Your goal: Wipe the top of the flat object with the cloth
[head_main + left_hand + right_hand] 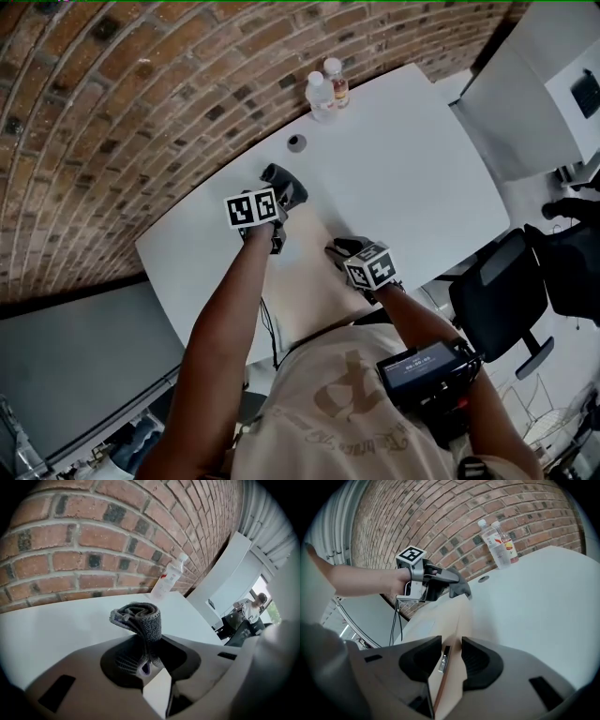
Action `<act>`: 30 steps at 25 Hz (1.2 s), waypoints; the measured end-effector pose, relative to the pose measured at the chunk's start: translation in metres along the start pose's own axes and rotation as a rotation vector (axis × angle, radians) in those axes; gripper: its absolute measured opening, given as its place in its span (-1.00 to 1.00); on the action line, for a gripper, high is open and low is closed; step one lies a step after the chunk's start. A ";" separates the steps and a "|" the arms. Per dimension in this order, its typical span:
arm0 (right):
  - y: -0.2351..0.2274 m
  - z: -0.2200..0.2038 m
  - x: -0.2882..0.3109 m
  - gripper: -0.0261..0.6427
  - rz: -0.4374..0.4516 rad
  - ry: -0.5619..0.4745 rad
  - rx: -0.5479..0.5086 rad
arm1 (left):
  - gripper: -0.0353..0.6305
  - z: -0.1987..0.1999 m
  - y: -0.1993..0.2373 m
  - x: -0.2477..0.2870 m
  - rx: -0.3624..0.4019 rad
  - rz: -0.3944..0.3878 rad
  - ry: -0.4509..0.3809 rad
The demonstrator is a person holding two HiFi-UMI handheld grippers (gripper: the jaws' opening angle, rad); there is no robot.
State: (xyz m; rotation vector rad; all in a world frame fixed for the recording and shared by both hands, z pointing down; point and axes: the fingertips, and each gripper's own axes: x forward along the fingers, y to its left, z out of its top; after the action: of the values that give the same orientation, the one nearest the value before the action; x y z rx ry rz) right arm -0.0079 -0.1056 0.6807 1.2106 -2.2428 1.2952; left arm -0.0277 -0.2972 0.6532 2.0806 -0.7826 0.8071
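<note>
Brickwork (141, 94) rises behind a wide white desk (422, 169), and on the near part of that desk lies the task's thing, a flat tan board (305, 281), running from the person's body out toward the wall. The right claw (342, 248) is closed on the board's near edge: in the right gripper view the tan sheet fills the gap between the dark jaws (451, 656), a hold that seems meant to pin the board so it cannot slide under a wipe. The left claw (286, 190) sits at the board's far end, clamped on a grey ribbed cloth (277, 173). Its jaws pinch the gathered folds while a rolled bulge of cloth (140, 620) sticks out in front, probably so that soft fabric, not plastic, meets the surface. From the right gripper view the cloth hangs right at the board's far edge, and I cannot tell whether it touches. Wiping looks not yet begun, with a stroke back along the top the likely next move. Two clear plastic bottles stand together at the desk's far edge, well clear of the work, one white-capped (320, 94) and one with an orange-red label (336, 82); neither label can be read. A small grey round thing (296, 142) lies between them and the cloth. Each claw's cube shows only black-and-white square markers, with no legible words.
</note>
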 end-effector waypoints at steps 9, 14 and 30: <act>-0.002 -0.003 0.000 -0.49 -0.022 0.011 -0.018 | -0.58 -0.031 0.009 0.014 0.123 0.045 0.216; 0.002 0.002 -0.002 -0.49 -0.038 0.027 -0.058 | -0.58 -0.041 0.022 0.002 0.140 0.044 0.255; 0.001 0.001 -0.004 -0.49 -0.095 0.041 -0.074 | -0.58 -0.072 0.089 -0.061 0.142 0.130 0.296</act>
State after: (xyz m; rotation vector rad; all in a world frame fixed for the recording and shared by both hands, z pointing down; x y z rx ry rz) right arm -0.0066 -0.1042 0.6773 1.2369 -2.1573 1.1805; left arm -0.1507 -0.2698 0.6821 1.9838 -0.7192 1.2412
